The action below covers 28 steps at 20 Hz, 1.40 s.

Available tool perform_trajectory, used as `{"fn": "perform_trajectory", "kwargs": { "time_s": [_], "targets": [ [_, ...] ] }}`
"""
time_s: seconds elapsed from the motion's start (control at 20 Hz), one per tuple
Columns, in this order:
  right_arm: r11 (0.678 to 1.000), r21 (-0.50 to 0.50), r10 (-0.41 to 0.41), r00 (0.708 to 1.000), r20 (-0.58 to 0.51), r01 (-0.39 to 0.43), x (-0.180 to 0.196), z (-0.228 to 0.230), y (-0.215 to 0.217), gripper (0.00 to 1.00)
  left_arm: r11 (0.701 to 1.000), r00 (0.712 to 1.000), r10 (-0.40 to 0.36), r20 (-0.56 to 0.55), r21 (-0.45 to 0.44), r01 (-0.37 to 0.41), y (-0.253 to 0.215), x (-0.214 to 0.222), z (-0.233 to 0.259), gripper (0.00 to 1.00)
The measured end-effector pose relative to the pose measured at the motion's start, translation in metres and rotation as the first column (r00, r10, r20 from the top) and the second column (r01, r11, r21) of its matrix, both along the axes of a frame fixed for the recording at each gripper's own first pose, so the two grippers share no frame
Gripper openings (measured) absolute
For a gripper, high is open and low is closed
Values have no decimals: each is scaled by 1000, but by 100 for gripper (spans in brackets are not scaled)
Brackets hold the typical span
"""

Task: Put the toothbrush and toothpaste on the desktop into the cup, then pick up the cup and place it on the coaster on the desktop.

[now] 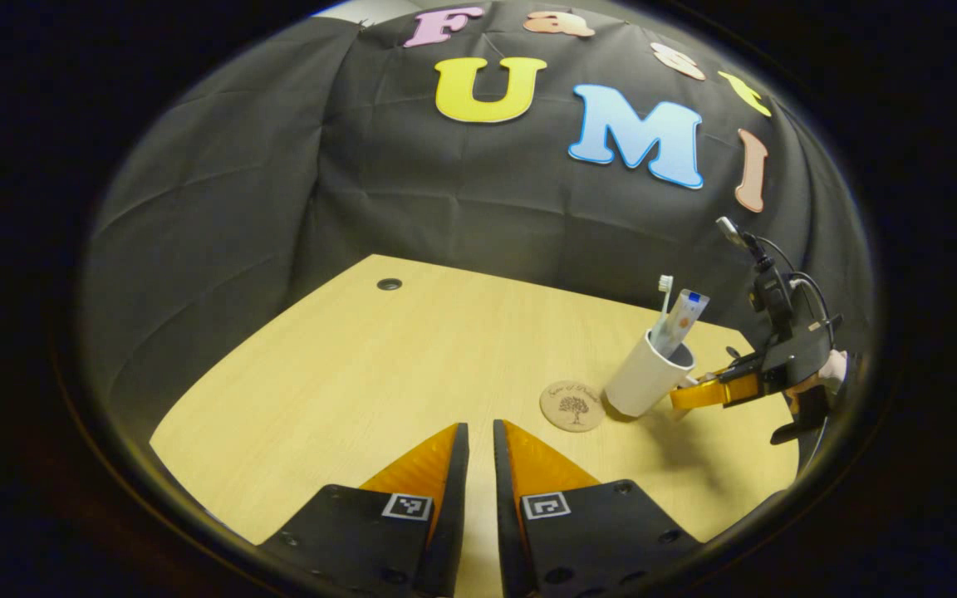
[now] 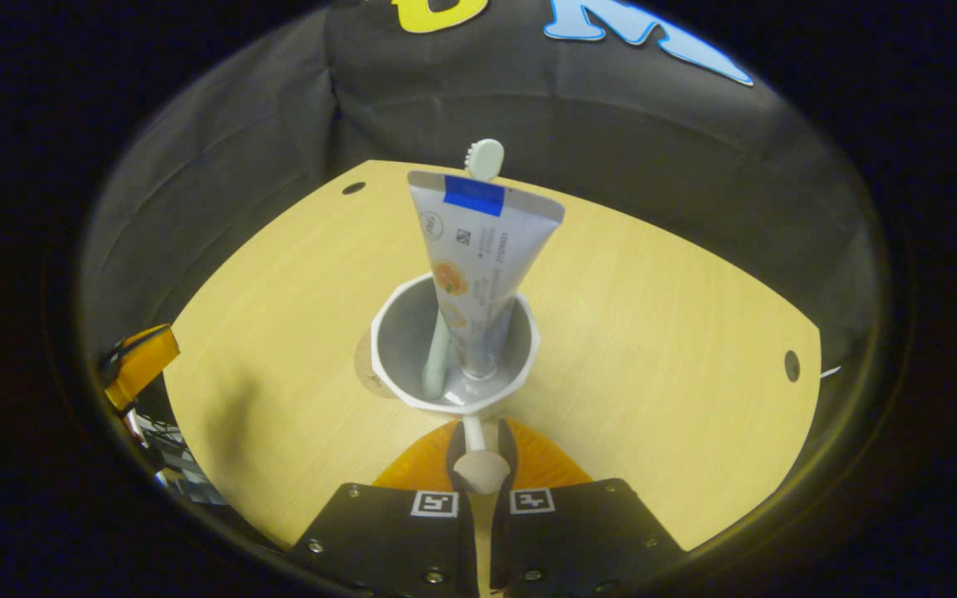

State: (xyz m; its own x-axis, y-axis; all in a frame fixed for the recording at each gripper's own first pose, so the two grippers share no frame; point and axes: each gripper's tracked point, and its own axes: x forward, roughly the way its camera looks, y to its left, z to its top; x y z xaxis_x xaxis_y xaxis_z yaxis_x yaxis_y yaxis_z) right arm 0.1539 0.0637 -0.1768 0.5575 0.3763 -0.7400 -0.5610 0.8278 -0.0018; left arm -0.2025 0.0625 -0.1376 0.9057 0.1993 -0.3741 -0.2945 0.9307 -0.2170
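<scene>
A white cup (image 1: 640, 378) leans toward the left, its base just to the right of the round cork coaster (image 1: 571, 405); I cannot tell whether it touches the table. A toothbrush (image 1: 665, 284) and a toothpaste tube (image 1: 682, 320) stand in it. My right gripper (image 1: 699, 392) is shut on the cup's handle from the right. In the right gripper view, the cup (image 2: 387, 332) holds the toothpaste tube (image 2: 478, 249) and the toothbrush (image 2: 485, 158), and the handle sits pinched in my right gripper (image 2: 478, 436). The coaster (image 2: 365, 365) peeks out behind the cup. My left gripper (image 1: 478, 440) hovers shut and empty above the table.
The light wooden table (image 1: 379, 374) has a cable hole (image 1: 389, 284) at its far left and another cable hole (image 2: 792, 365) near its right edge. Black cloth walls close off the back. The left gripper (image 2: 138, 365) shows at the table's left edge.
</scene>
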Motion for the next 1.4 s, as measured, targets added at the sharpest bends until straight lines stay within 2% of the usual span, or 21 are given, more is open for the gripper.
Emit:
{"fn": "perform_trajectory", "kwargs": {
  "time_s": [0.35, 0.4, 0.45, 1.05, 1.3, 1.4],
  "targets": [
    [999, 36, -32, 999, -7, 32, 1, 16, 3, 7, 1000, 1000, 15, -4, -1, -15, 21, -11, -3, 25],
    [999, 37, -32, 999, -6, 32, 1, 14, 4, 12, 1000, 1000, 16, -5, -1, -16, 24, -13, -4, 25],
    [999, 40, -31, 1000, -6, 31, 0, 15, 5, 7, 1000, 1000, 18, -7, -3, -18, 26, -14, -5, 25],
    [997, 74, -32, 999, -15, 33, 1, 22, 8, 7, 1000, 999, 28, -30, -10, -28, 58, -26, -17, 25],
    [1000, -10, -21, 997, 70, 22, 2, 19, 4, 7, 1000, 999, 10, -35, -19, -10, 60, -21, -22, 27],
    [998, -39, -41, 993, 108, 45, 1, 19, 6, 7, 1000, 999, -2, -33, -16, 1, 58, -18, -20, 27]
  ]
}}
